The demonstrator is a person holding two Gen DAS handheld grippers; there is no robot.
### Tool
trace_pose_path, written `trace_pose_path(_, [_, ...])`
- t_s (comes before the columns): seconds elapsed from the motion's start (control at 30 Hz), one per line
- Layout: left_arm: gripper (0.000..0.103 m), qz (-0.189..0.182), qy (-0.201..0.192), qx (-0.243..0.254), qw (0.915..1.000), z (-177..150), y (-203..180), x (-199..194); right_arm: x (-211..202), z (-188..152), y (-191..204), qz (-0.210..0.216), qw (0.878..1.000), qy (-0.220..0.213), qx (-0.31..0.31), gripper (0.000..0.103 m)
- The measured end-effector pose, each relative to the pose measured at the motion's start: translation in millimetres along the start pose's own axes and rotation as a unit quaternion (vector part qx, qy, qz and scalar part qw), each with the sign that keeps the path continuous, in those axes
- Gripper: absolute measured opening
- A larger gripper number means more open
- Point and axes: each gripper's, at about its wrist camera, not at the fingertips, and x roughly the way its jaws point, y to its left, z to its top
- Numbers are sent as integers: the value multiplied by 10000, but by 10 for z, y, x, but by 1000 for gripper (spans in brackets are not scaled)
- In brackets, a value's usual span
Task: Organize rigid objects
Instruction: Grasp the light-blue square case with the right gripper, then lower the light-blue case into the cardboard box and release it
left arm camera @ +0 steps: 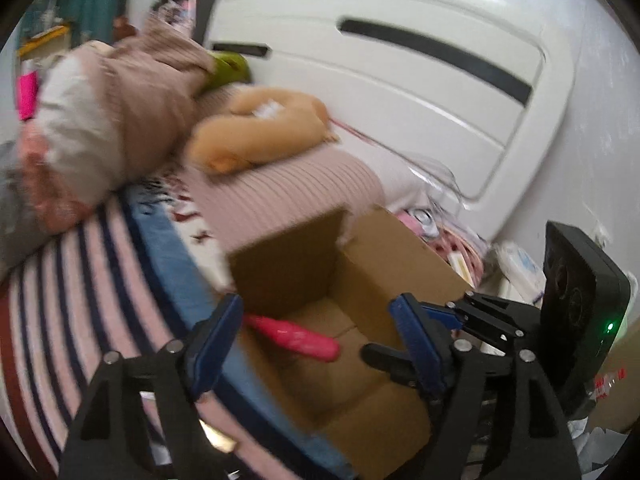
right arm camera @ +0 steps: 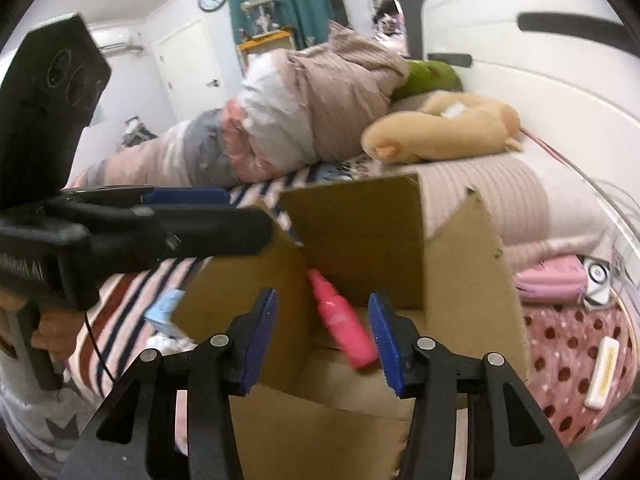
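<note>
Pink plastic bottle (right arm camera: pixel 345 326), a small rigid one with a narrow capped neck, lies tilted inside the open brown cardboard box (right arm camera: pixel 472 280), its neck toward the box's far corner and its base toward the near side. Whether it rests flat on the floor of the box or is in mid-fall cannot be told, since it is blurred in both views.

The right claw (right arm camera: pixel 325 336) hangs just above the box opening with its blue-padded fingers (right arm camera: pixel 384 340) apart and nothing between them; the bottle sits below and beyond the gap. The left claw (left arm camera: pixel 316 344) is also spread wide and empty, one finger over the near-left rim of the box and the other over its right side.

The box stands on the bed, on a pink-and-navy striped blanket (left arm camera: pixel 80 280), with a ribbed pink pillow (right arm camera: pixel 500 196) behind it and a tan plush toy (right arm camera: pixel 444 128) farther back.

The likely risks: the box sits on soft bedding, so a claw bumping a raised flap could tip or shove it, and the two claws are close enough over the opening to knock together.
</note>
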Motion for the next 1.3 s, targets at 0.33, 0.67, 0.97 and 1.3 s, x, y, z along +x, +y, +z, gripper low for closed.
trace_pose_path(0.33, [84,1431,-645,-916,9833,-708,1151,-1025,276,129,1209,1329,9871,148,-880,58])
trace_pose_path(0.67, [84,2071,-506,-1938,9576,-1722,2165,-1238,1669,-258,1902,1578,9709,1671,-675,81])
trace_pose_path(0.97, [84,2165,-498,-2441,9440,-2150,2544,-1261,2655,-375,2076,979,9620,2541,-214,88])
trace_pose_path(1.3, [84,2144,-495,-2759,9357,-2370,2780,-1340,2979,-474,2593,536,9533,2666,-1315,82])
